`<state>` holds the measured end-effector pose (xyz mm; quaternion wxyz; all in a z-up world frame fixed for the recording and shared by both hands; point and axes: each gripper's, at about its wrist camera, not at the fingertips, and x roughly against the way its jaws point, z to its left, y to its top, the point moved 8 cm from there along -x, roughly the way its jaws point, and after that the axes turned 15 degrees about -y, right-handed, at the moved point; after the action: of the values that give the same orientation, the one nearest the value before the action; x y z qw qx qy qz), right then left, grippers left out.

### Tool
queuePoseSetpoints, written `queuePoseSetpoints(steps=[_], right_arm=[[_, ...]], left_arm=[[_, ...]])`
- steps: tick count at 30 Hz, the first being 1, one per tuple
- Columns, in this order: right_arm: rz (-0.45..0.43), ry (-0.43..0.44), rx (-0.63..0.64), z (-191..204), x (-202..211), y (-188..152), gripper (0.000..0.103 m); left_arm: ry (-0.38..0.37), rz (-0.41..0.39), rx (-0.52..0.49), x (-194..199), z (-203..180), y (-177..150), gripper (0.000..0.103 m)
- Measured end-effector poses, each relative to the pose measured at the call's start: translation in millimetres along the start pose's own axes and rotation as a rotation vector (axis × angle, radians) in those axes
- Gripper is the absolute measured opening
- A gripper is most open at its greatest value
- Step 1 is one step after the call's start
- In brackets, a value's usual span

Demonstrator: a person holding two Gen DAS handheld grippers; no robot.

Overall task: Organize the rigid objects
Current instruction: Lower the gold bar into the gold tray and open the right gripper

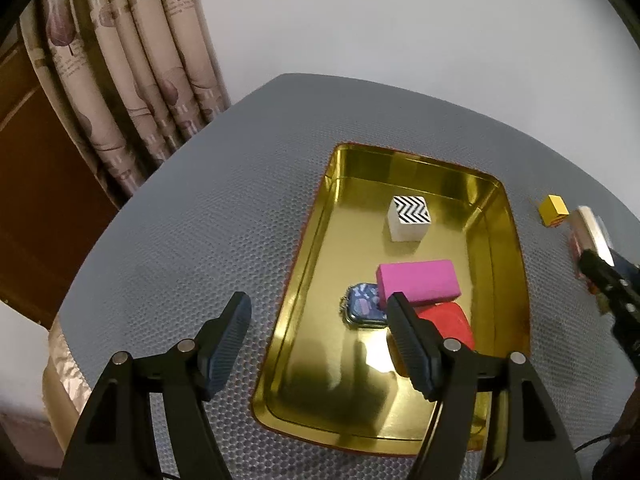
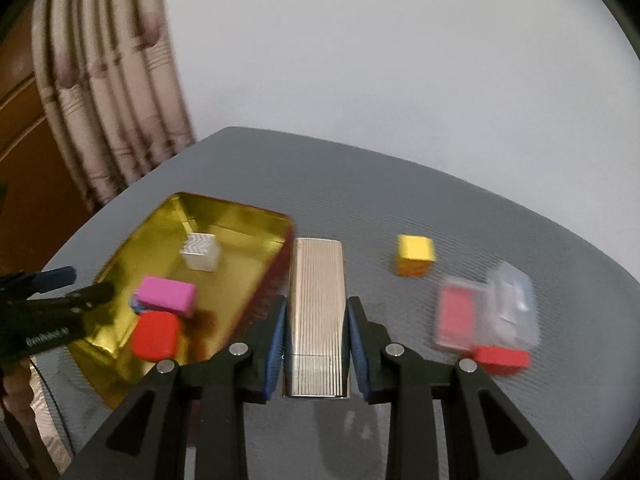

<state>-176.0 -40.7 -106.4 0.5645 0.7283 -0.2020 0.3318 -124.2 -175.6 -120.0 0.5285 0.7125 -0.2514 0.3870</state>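
My right gripper point(image 2: 316, 304) is shut on a ribbed silver box point(image 2: 318, 312), held above the grey mat beside the gold tray point(image 2: 116, 364). In the tray point(image 1: 340, 380) lie a zigzag-patterned cube point(image 1: 410, 214), a pink block point(image 1: 418, 282), a red block point(image 1: 448, 322) and a small blue patterned item point(image 1: 364, 306). My left gripper point(image 1: 318, 300) is open over the tray's left rim with nothing between its fingers. A yellow cube point(image 2: 415, 255) sits on the mat to the right of the tray.
To the right on the mat lie a clear case with a red card point(image 2: 460, 316), another clear case point(image 2: 512, 300) and a red block point(image 2: 500, 358). A curtain point(image 1: 132, 80) hangs at the back left, beyond the table point(image 1: 180, 220) edge.
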Motion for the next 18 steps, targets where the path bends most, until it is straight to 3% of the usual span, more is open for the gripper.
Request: queuePoseSetpoints(steps=[9, 18], right_arm=[[0.026, 0.031, 0.101, 56, -18, 22, 0.03], [0.067, 0.035, 0.113, 71, -40, 30, 0.03]], left_arm=[[0.035, -0.006, 0.021, 0, 16, 4, 0.068], [0.055, -0.025, 0.09, 4, 36, 8, 0.071]])
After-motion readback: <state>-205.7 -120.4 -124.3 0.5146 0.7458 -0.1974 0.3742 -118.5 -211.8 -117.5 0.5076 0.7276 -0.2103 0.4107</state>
